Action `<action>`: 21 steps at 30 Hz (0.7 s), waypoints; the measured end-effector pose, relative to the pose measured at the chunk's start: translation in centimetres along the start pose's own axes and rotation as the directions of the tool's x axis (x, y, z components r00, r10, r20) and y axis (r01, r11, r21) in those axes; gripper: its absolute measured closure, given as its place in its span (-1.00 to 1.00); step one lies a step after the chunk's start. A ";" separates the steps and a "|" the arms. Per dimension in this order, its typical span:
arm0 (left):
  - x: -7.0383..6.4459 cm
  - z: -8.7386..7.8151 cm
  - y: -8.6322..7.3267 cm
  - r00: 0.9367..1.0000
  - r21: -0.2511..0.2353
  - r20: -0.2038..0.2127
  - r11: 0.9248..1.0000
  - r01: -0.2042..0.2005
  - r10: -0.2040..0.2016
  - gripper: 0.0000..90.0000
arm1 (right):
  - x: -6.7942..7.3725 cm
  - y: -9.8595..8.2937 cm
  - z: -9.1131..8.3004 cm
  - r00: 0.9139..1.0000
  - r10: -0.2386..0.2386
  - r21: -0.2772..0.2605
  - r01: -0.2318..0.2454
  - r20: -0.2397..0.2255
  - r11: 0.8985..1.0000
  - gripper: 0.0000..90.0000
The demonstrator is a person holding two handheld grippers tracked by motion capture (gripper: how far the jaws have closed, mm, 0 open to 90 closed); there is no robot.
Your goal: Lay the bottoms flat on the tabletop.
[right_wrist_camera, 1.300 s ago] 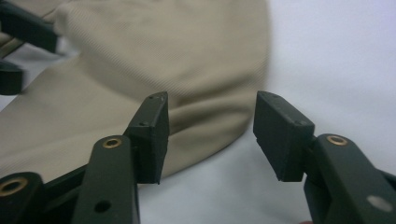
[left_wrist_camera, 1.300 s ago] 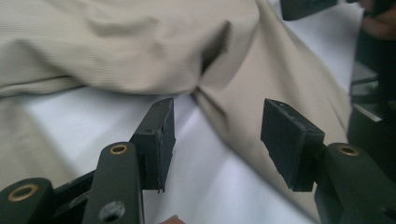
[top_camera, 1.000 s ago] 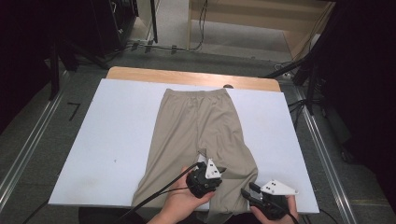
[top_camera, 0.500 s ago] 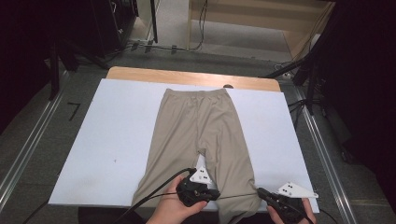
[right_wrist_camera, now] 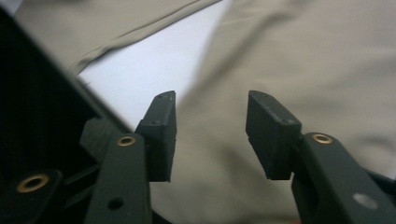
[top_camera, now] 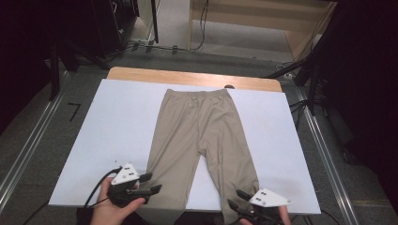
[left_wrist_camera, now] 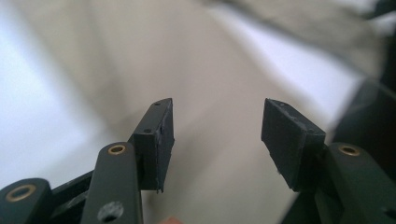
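Note:
Beige trousers lie flat on the white table cover, waistband at the far end, the two legs spread towards the near edge. My left gripper is open at the outer side of the left leg's hem. In the left gripper view, the left gripper hovers over blurred beige cloth with nothing between the jaws. My right gripper is open at the right leg's hem by the table's near edge. In the right gripper view, the right gripper stands over the trouser fabric.
A strip of wooden tabletop shows beyond the white cover. Metal rails run along the floor on both sides. Dark stands and cables sit behind the table. White cover shows between the two legs.
Both grippers have moved apart and back towards the near edge, the left going left and the right going right. The trouser legs now lie spread with white cover between them.

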State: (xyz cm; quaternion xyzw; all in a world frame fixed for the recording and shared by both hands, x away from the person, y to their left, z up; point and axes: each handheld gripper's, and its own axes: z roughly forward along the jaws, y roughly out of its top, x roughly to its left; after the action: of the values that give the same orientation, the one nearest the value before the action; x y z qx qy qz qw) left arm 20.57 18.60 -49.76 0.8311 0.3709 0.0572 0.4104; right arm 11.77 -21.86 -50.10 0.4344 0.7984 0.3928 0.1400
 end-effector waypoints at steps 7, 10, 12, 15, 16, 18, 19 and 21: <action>-0.4 -0.3 -1.3 0.988 0.045 -0.146 0.998 -0.036 0.042 0.17 | 2.1 -0.1 3.1 0.996 -0.034 0.074 0.027 0.085 0.997 0.66; -0.6 -0.2 -1.1 0.992 0.077 -0.110 0.996 -0.050 0.058 0.82 | 1.7 0.3 2.9 1.000 0.017 0.057 -0.017 0.016 0.998 0.92; -0.3 -0.3 -1.1 0.995 0.081 -0.086 0.996 -0.032 0.039 0.99 | 2.3 0.7 2.6 0.999 -0.007 0.032 0.008 -0.040 0.999 0.92; 0.6 -1.1 -1.0 0.997 0.083 -0.077 0.996 -0.020 0.027 1.00 | 2.7 1.1 2.1 0.990 -0.035 0.019 0.038 -0.133 0.999 0.62; 0.9 -1.3 -1.1 0.997 0.086 -0.071 0.996 -0.012 0.018 1.00 | 2.3 1.1 1.7 0.989 -0.026 0.019 0.029 -0.145 0.999 0.35; 1.4 -1.7 -1.2 0.998 0.078 -0.064 0.997 -0.001 0.006 1.00 | 0.7 0.8 0.8 0.995 0.010 0.018 -0.008 -0.100 1.000 0.15; 1.5 -1.8 -1.2 0.998 0.075 -0.061 0.997 0.001 0.004 1.00 | -0.4 0.4 0.2 0.998 0.038 0.011 -0.037 -0.058 0.999 0.14; 1.7 -2.1 -1.2 0.998 0.074 -0.062 0.997 -0.006 0.011 1.00 | -2.6 -0.6 -0.7 0.994 0.081 0.016 -0.082 0.079 0.996 0.13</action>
State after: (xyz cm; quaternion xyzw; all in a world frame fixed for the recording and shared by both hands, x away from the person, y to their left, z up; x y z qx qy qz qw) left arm 20.25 21.53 -49.63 0.8451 0.3817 0.0710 0.3675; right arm 12.56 -24.46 -50.40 0.4830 0.7775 0.3733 0.1509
